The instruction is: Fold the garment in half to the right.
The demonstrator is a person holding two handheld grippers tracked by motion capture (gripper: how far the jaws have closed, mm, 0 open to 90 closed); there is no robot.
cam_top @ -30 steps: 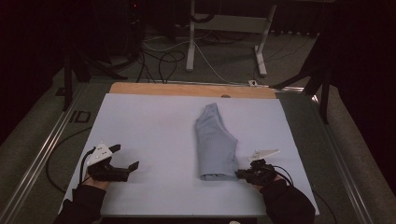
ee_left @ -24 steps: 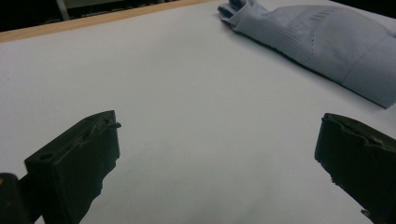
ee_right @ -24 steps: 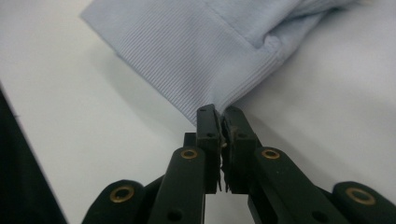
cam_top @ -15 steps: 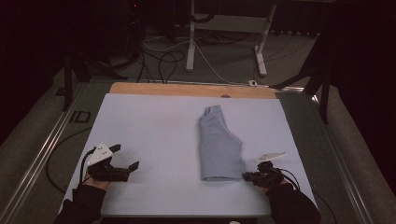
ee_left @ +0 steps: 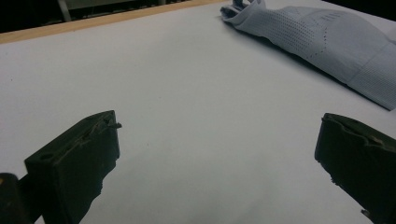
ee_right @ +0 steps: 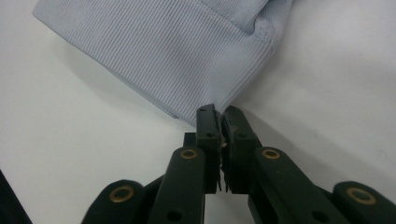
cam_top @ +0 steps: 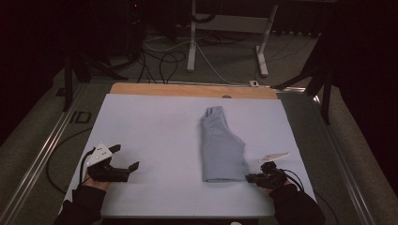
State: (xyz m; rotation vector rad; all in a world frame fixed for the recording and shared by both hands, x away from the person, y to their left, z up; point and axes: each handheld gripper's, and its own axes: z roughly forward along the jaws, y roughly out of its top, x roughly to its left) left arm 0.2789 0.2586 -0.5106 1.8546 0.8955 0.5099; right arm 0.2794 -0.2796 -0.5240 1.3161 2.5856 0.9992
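A dim room with cables on the floor is surrounding a bench point(cam_top: 150, 122) covered in a white sheet. The right gripper point(ee_right: 219, 114) is sitting at the near right of the bench, its jaws pressed together with their tips meeting the ribbed hem of a folded light-blue garment point(cam_top: 221, 146); whether fabric is caught between them cannot be told. The garment is lying lengthwise right of the bench's middle. The left gripper point(cam_top: 123, 159) is resting at the near left, jaws spread wide over bare sheet, well apart from the garment.
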